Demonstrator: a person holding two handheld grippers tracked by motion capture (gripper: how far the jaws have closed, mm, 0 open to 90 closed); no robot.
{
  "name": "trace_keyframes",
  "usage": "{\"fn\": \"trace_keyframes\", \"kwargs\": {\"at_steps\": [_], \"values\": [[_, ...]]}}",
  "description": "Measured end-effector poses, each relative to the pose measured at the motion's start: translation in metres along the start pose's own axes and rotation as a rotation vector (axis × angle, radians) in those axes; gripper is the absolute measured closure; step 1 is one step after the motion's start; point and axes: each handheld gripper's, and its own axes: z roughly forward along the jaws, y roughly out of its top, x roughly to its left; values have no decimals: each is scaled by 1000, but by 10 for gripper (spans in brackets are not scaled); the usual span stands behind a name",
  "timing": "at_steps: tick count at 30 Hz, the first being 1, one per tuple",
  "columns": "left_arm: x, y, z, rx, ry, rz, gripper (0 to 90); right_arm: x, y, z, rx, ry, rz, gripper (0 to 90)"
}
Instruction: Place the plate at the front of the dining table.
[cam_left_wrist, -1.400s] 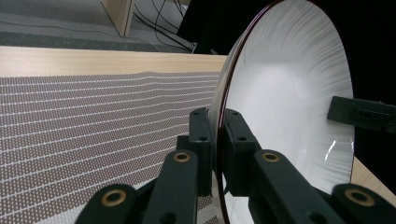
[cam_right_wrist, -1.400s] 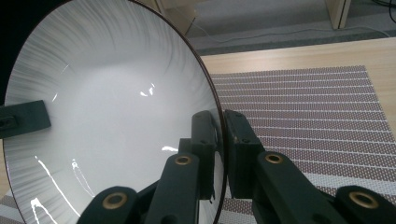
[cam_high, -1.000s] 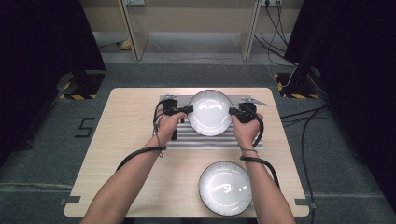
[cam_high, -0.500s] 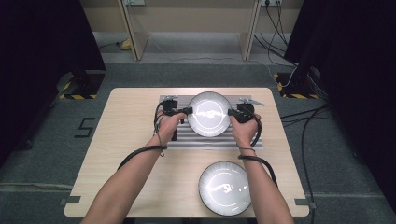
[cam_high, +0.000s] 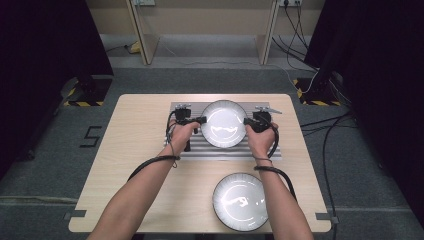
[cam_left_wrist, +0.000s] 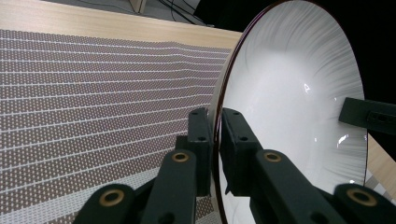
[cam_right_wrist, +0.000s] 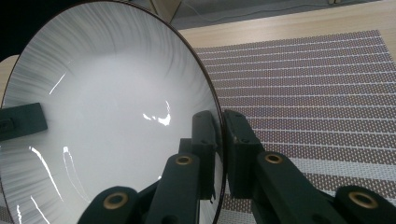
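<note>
Pale wood is what I see under everything: a light-grained table (cam_high: 135, 150) standing on grey carpet, with a striped woven mat (cam_high: 225, 150) laid across its far half. I have both grippers clamped on one white plate (cam_high: 223, 123) with a dark rim, held over that mat. My left gripper (cam_high: 200, 120) pinches the plate's left edge, and in the left gripper view its jaws stand nearly closed with the rim (cam_left_wrist: 215, 140) squeezed between them. My right gripper (cam_high: 247, 121) does the same on the opposite edge, jaws tight on the rim (cam_right_wrist: 220, 140) in the right gripper view. A second white plate (cam_high: 240, 201) lies flat on the bare wood near the table's front edge, well apart from the mat. Beyond the table I make out wooden furniture legs (cam_high: 141, 35), dark curtains (cam_high: 45, 50) at both sides, and loose cables (cam_high: 330, 145) across the floor on the right.
</note>
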Motion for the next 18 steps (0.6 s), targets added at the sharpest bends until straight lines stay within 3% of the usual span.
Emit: {"fn": "trace_keyframes", "kwargs": {"at_steps": [18], "values": [[6,-8,10,28,45,-5,816,-1,-6,12,27,-20,-21,849]]}}
